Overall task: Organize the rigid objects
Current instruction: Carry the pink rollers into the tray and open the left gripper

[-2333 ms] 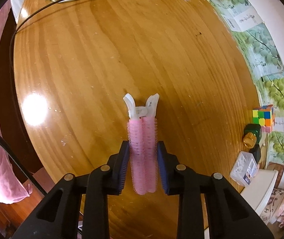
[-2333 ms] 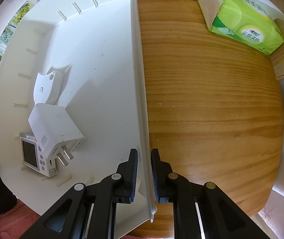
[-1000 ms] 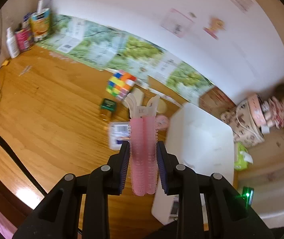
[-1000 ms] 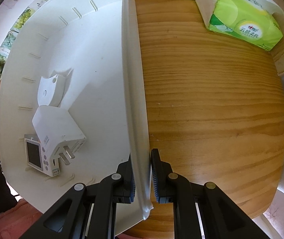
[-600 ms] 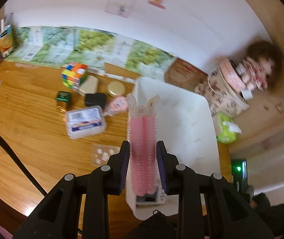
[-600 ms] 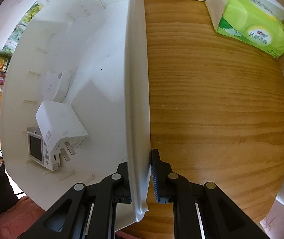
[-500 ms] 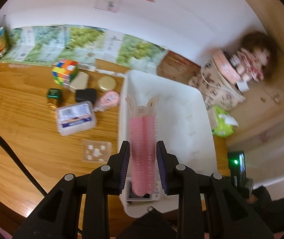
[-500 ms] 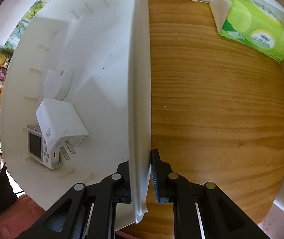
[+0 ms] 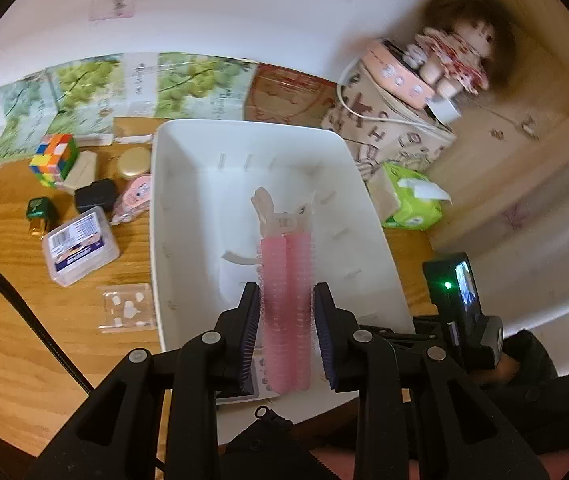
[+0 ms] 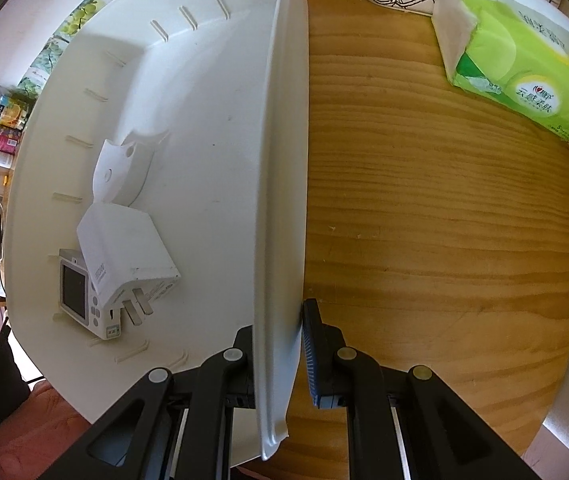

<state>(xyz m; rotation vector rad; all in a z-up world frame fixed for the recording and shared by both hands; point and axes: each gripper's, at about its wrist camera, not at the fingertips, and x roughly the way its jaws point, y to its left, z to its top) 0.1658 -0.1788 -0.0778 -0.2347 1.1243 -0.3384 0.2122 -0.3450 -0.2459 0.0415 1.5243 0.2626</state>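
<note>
The left tool (image 9: 286, 320) is pinching a pink hair-roller clip (image 9: 286, 304) between its pads, the clip's pale handles pointing away, and it hangs over the near half of the white bin (image 9: 172, 208). The bin's floor is mostly bare at the far end; toward the near end lie a white plug adapter (image 10: 124, 248), leaning on a small white device with a screen (image 10: 74, 292), and just beyond them a white curved plastic piece (image 10: 120, 168).

The right tool (image 10: 278, 344) grips the bin's right wall — one finger inside, the blue-padded one outside against the wall. That wall's rim runs straight away from the tool toward the far end.

Left of the bin, the wooden worktop (image 9: 16, 328) is crowded along the bin's far-left side: a Rubik's cube (image 9: 53, 154), a gold-lidded jar (image 9: 134, 162), a black box (image 9: 94, 196), a pink packet (image 9: 136, 196) touching or nearly touching the bin wall, a small green bottle (image 9: 38, 212), a clear lidded box (image 9: 80, 246) and a flat clear blister tray (image 9: 126, 308) just beside the wall. Nearer on that side the wood lies open.

Right of the bin there is a broad stretch of bare wood, with a green tissue pack (image 10: 520, 60) at its far right — well apart from the bin wall.
</note>
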